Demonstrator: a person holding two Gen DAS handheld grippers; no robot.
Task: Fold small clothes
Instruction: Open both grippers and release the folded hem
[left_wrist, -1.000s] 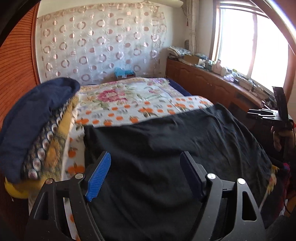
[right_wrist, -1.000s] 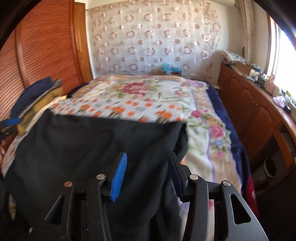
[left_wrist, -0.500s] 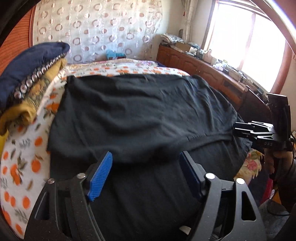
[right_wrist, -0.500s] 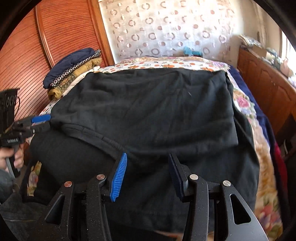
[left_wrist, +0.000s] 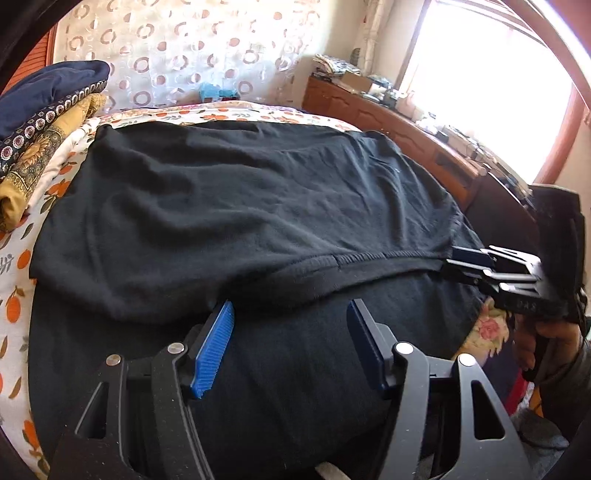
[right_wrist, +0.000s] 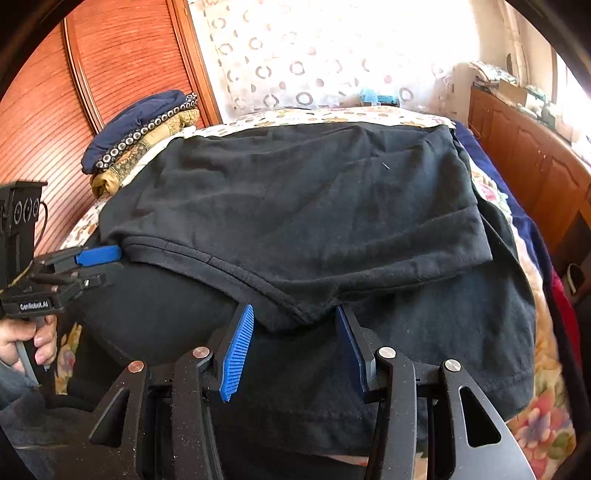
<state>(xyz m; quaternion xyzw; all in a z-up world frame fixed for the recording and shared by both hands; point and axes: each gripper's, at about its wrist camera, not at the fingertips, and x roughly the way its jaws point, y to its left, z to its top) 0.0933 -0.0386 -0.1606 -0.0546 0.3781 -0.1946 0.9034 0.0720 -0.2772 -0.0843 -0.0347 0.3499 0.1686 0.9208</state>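
Note:
A black garment (left_wrist: 240, 206) lies on the floral bed, its far half folded back toward me over the near half; it also shows in the right wrist view (right_wrist: 306, 206). The folded hem runs across just beyond both grippers. My left gripper (left_wrist: 290, 314) is open, its fingertips at the left corner of the fold, nothing between the pads. My right gripper (right_wrist: 295, 314) is open with the folded corner lying just between its fingertips. Each gripper shows from the side in the other's view, the right (left_wrist: 476, 262) and the left (right_wrist: 92, 258), at the hem ends.
A stack of folded clothes (left_wrist: 40, 122) in navy and yellow sits at the bed's left side by the wooden slatted wall (right_wrist: 74, 110). A wooden cabinet (left_wrist: 388, 122) with clutter runs along the right under the window. A curtain hangs behind the bed.
Both grippers have swept the garment's far edge toward me, folding it over the near half, and have drawn back low to the near edge. The jaws stay open throughout.

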